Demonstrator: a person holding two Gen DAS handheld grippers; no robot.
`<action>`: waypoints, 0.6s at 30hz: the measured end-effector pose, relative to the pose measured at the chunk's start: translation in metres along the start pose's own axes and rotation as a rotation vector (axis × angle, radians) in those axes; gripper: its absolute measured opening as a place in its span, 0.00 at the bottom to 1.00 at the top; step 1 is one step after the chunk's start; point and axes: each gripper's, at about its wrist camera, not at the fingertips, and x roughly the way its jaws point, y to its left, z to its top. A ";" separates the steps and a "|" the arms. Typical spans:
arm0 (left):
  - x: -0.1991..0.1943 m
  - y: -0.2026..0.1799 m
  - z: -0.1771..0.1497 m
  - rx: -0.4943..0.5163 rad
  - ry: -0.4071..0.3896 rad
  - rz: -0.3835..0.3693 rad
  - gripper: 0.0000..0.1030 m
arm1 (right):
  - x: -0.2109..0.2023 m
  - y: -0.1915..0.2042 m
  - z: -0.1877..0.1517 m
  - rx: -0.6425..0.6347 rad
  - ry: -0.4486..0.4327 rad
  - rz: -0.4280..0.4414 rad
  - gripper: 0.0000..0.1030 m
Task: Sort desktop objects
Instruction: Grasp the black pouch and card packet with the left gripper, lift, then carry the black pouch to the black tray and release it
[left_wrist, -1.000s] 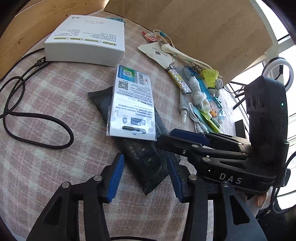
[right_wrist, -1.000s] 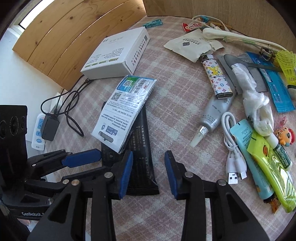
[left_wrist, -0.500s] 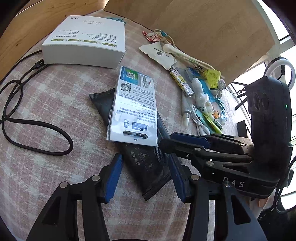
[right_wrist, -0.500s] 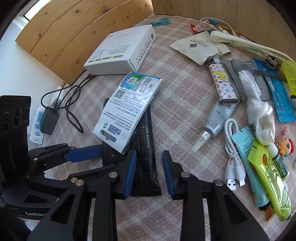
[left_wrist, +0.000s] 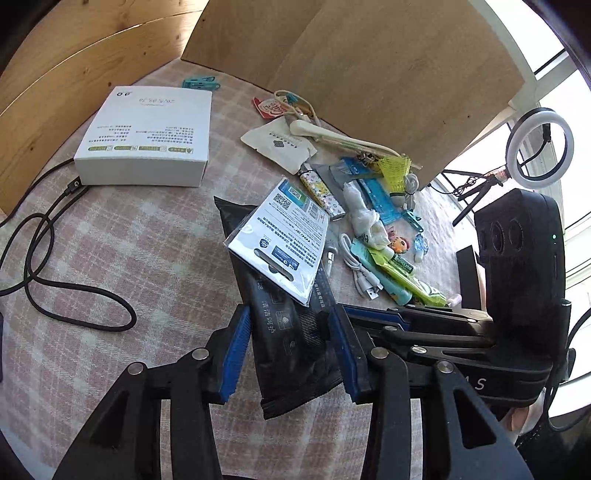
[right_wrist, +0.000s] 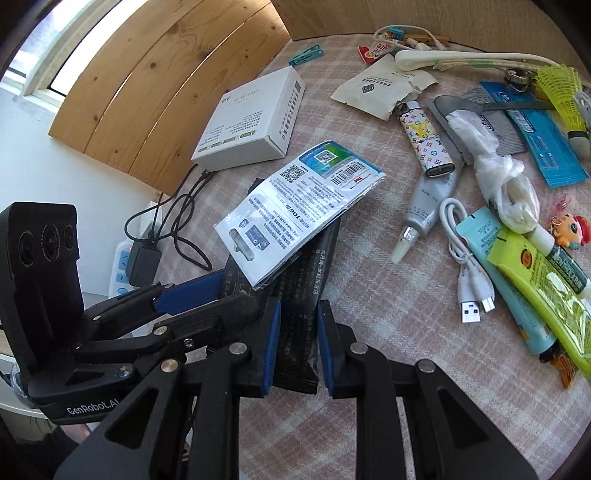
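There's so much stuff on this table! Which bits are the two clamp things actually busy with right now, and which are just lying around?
In hand:
- left gripper and right gripper, each with its fingers either side of the black packet
- white printed packet, lying on top of the black one

Lying about:
- white box
- black cable
- patterned lighter
- grey tube
- white USB cable
- green tube

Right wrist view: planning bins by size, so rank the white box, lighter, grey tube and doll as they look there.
1. White box
2. Grey tube and lighter: look about alike, not ranked
3. Doll, smallest
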 end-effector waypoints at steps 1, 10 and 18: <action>-0.003 -0.005 0.002 0.012 -0.006 -0.002 0.39 | -0.004 0.001 0.000 0.012 -0.015 0.007 0.21; -0.018 -0.061 0.018 0.135 -0.042 -0.025 0.39 | -0.066 -0.007 -0.007 0.050 -0.144 -0.001 0.21; -0.004 -0.134 0.023 0.260 -0.018 -0.092 0.39 | -0.127 -0.038 -0.026 0.125 -0.261 -0.067 0.21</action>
